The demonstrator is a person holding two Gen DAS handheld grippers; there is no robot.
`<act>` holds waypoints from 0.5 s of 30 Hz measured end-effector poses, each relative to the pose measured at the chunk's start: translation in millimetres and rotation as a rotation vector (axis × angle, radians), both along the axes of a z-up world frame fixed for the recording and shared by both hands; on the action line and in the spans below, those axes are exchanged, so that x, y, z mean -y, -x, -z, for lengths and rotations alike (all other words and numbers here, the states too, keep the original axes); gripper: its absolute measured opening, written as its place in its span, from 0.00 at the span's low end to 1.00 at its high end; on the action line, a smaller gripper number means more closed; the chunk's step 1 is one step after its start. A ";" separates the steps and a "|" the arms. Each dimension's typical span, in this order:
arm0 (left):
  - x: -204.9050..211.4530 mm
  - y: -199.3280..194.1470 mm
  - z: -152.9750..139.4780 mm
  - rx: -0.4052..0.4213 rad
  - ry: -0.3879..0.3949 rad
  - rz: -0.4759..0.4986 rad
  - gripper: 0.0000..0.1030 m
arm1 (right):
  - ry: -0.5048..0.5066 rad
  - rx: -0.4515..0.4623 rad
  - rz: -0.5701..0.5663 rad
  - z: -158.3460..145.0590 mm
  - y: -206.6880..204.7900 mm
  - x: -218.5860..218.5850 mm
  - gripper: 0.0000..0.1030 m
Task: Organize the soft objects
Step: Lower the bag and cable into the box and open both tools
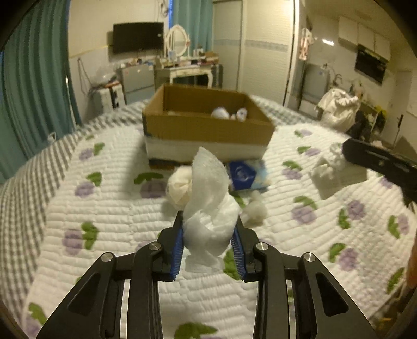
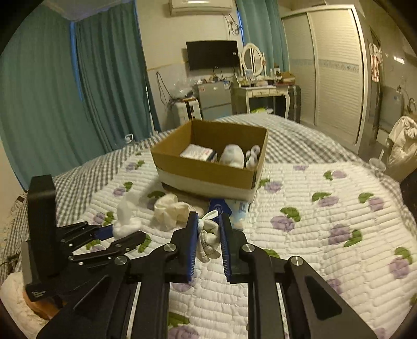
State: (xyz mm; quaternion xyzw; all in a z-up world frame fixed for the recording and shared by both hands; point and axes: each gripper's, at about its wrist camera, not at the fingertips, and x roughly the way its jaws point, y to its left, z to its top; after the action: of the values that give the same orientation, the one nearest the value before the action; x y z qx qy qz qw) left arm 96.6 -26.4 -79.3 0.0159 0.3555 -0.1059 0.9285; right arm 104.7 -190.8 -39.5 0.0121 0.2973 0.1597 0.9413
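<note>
A quilted cloth bedspread [image 1: 109, 208] with a puffy stitched surface is seen. The box [image 1: 208, 127] is of matt brown cardboard. Thin, crinkled white tissue paper [image 1: 208, 208] is clamped between ribbed blue fingers [image 1: 178, 250].

The room is dim, and everything looks yellow-green. A little blue daylight peeks between the curtains [image 1: 194, 23] at the top middle of the left wrist view. A bright white glare spot shines on the wall [image 1: 327, 43] in the upper right of that picture. The quilt [image 1: 117, 203] is the lightest thing in both pictures, with only soft shadows under the cardboard box [image 2: 208, 172]. Both pictures bend like a fishbowl, and their corners are black. Things at the right edge of the left wrist view look smeared. Far furniture is fuzzy.
</note>
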 end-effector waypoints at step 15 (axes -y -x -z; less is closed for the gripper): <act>7.4 -14.0 -113.0 0.153 0.003 -0.013 0.31 | 0.035 0.174 -0.082 -112.1 -6.4 -5.1 0.15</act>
State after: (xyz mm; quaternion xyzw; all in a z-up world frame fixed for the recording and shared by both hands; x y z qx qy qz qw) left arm 110.6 -33.8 33.8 0.0205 0.2836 -0.0991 0.9536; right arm 111.1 -185.7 72.6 -0.0304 0.2174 0.1935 0.9562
